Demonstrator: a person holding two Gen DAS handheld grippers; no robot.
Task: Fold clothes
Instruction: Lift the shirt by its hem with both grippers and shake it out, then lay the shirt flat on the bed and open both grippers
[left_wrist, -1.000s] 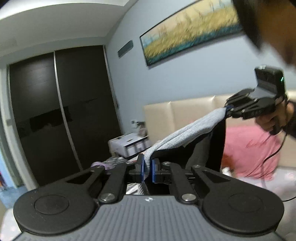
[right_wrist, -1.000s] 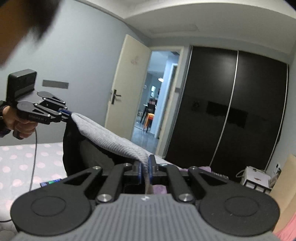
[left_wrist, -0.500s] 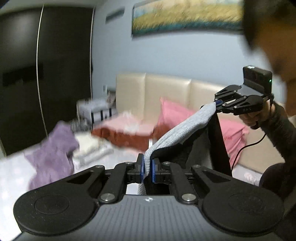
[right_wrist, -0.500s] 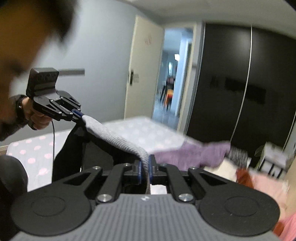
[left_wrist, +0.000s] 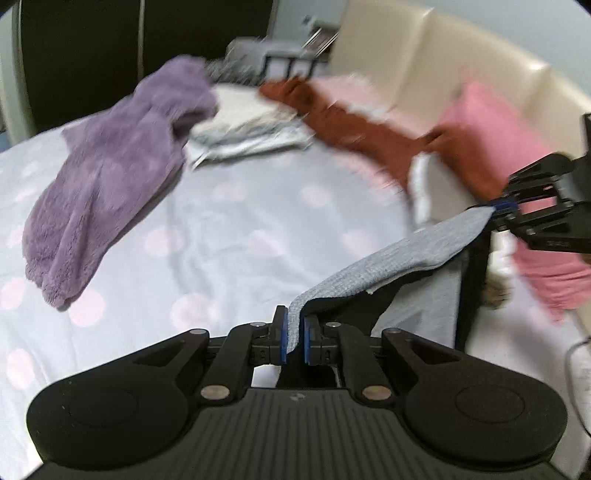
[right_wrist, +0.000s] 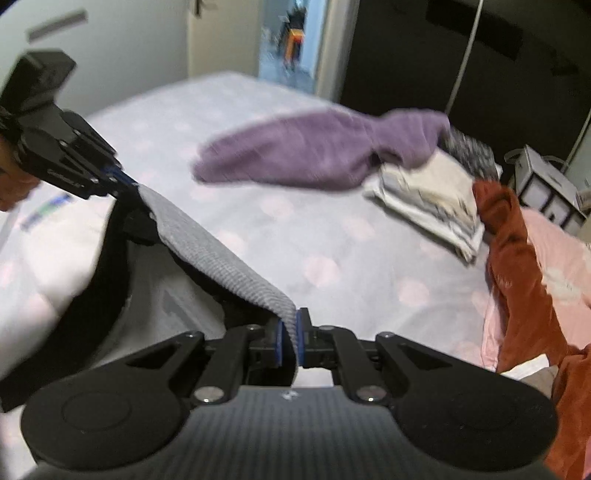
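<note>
Tension along the grey ribbed edge is what matters here: the left gripper (left_wrist: 293, 334), low in the middle of its frame, and the right gripper (right_wrist: 290, 341), likewise low centre, each have their jaws pinched tight on a corner of the grey-and-black garment (left_wrist: 402, 258), which hangs stretched between them above the spotted bed sheet (left_wrist: 221, 229). To lay it well, I judge both hands should come down level and together onto the bare sheet, clear of the purple fleece (left_wrist: 110, 162) at upper left and the folded pile (right_wrist: 428, 199).
</note>
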